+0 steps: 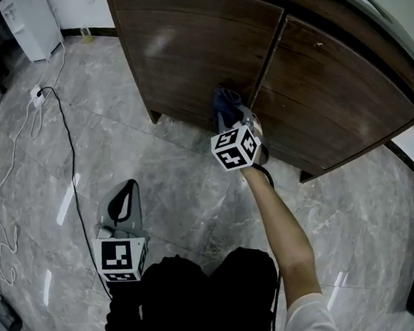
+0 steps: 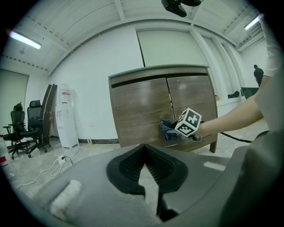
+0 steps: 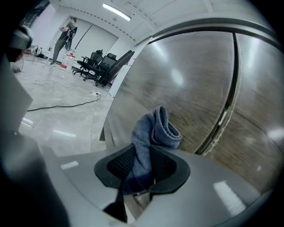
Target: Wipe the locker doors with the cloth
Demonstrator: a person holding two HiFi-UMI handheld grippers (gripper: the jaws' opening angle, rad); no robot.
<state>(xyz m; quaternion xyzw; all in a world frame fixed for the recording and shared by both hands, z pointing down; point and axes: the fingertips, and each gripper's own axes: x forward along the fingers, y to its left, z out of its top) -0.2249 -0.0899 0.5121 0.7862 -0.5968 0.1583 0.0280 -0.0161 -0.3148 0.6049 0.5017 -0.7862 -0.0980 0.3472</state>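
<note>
Locker: a dark brown wooden locker (image 1: 201, 61) on short legs stands on the grey marble-patterned floor (image 1: 177, 187). It has two flat doors with a narrow vertical seam between them.
Left door: the left door (image 1: 181, 45) shows a pale glare patch on its upper part.
Right door: the right door (image 1: 341, 93) is apart from the cloth and both tools.
Cloth: the blue-grey folded cloth (image 1: 225, 100) lies against the left door. It sits at that door's right edge, just beside the seam and near the door's bottom right corner. In the right gripper view its rolled end (image 3: 162, 126) sticks out past the jaw tips.
Right gripper: the right gripper (image 1: 233, 117) is clamped on the cloth, with the fabric pinched between its black ribbed pads (image 3: 117, 164). Its marker cube (image 1: 235, 148) faces the head camera.
Right arm: a bare forearm (image 1: 281, 220) in a white sleeve (image 1: 316, 323) reaches out to the locker.
Left gripper: the left gripper (image 1: 126, 190) hangs low over the floor, well apart from the locker. Its jaws are together at the tips and grip nothing.
Floor items: a black cable (image 1: 71, 150) and a white cable (image 1: 9, 181) trail across the floor near its left edge.
Background: a white floor-standing unit (image 2: 66, 117) stands left of the locker, and black office chairs (image 2: 22, 128) stand further left.
</note>
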